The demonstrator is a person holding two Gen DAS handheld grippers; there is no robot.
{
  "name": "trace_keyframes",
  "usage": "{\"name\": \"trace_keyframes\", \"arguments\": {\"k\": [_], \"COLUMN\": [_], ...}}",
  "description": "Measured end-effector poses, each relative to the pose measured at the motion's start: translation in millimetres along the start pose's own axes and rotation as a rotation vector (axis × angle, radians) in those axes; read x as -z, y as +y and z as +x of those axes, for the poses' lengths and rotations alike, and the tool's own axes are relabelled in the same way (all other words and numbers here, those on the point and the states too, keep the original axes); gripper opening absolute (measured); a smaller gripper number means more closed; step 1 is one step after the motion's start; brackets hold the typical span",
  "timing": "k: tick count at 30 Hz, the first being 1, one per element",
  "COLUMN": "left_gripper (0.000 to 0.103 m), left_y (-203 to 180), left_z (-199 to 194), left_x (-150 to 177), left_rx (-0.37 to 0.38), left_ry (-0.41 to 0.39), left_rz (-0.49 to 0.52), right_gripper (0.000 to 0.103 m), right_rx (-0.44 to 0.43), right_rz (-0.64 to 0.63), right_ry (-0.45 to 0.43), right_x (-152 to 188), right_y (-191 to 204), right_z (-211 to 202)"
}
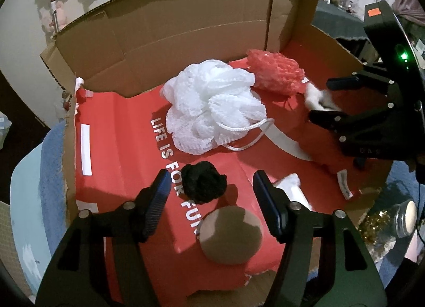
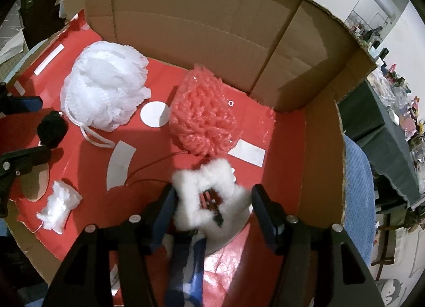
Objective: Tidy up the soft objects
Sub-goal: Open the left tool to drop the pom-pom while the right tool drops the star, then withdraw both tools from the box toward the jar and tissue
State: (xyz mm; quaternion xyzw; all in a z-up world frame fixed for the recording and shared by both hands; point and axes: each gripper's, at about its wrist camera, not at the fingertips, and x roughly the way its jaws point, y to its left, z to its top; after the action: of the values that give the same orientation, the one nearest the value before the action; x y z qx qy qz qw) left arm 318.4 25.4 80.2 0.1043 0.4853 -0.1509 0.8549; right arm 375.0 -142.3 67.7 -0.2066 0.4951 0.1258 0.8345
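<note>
Clearly feather-light and squashy, the white fluffy stuffing tuft (image 2: 209,195) sat low-centre between the wide-open right tool (image 2: 212,198), best pinched mid-clump, while the left tool (image 1: 209,187) gaped empty.

Both grippers are chunky black plastic: the left gripper (image 1: 209,198) has ribbed blue pads and silver screws, and the right gripper (image 1: 329,99) adds a green LED plus orange sticker.
</note>
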Motion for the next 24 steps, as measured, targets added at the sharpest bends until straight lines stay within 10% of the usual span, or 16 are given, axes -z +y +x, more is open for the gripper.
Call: {"name": "trace_keyframes", "arguments": {"k": [24], "left_gripper": [0.086], "left_y": [-48], "left_z": [-137], "left_x": [59], "left_rx": [0.020], "left_ry": [-0.308], "left_rz": [-0.053], "right_gripper": [0.093], "right_rx": [-0.058], "right_rz": [0.087], "right_ry": [-0.335], "right_x": [63], "right_y": [8], "right_z": [-164]}}
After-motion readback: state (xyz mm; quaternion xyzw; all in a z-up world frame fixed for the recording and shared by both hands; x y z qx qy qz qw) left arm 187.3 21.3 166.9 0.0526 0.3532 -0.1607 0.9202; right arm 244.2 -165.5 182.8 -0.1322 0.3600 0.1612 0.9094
